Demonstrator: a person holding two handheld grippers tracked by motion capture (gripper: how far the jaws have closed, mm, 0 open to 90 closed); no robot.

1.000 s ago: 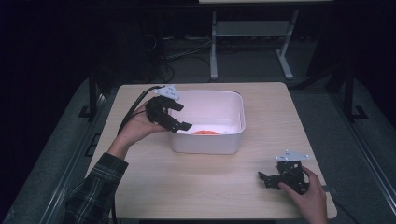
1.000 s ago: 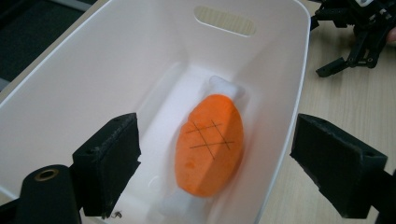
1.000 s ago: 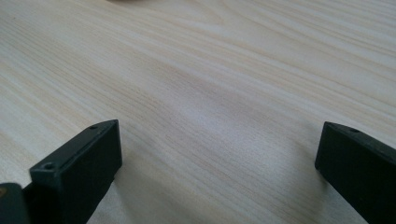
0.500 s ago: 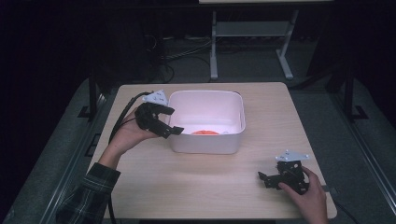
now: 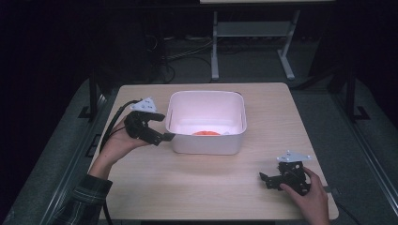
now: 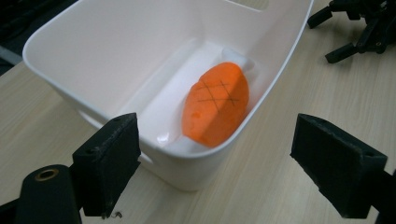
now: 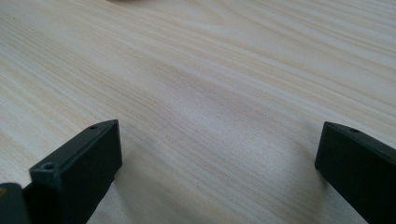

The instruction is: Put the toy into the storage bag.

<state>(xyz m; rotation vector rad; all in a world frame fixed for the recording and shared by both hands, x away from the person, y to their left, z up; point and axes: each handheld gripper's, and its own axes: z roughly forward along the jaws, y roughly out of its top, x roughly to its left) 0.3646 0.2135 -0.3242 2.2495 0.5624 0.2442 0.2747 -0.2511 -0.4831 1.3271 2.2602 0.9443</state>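
Observation:
A white plastic tub (image 5: 206, 140) stands in the middle of the wooden table. An orange rounded piece with a cross-hatch mark (image 6: 215, 103) lies inside it against the near wall, also seen as an orange patch (image 5: 205, 133) from above. My left gripper (image 5: 163, 127) hangs just left of the tub, open, with nothing between its jaws (image 6: 219, 172). My right gripper (image 5: 266, 179) rests low at the table's front right, open over bare wood (image 7: 219, 154).
The table (image 5: 202, 192) is light wood. Beyond its far edge stands a metal table frame (image 5: 248, 42) with cables on the dark floor. In the left gripper view the other gripper (image 6: 359, 28) shows past the tub.
My left gripper has drawn back out of the tub to its left side, leaving the orange piece inside. The right gripper has stayed put.

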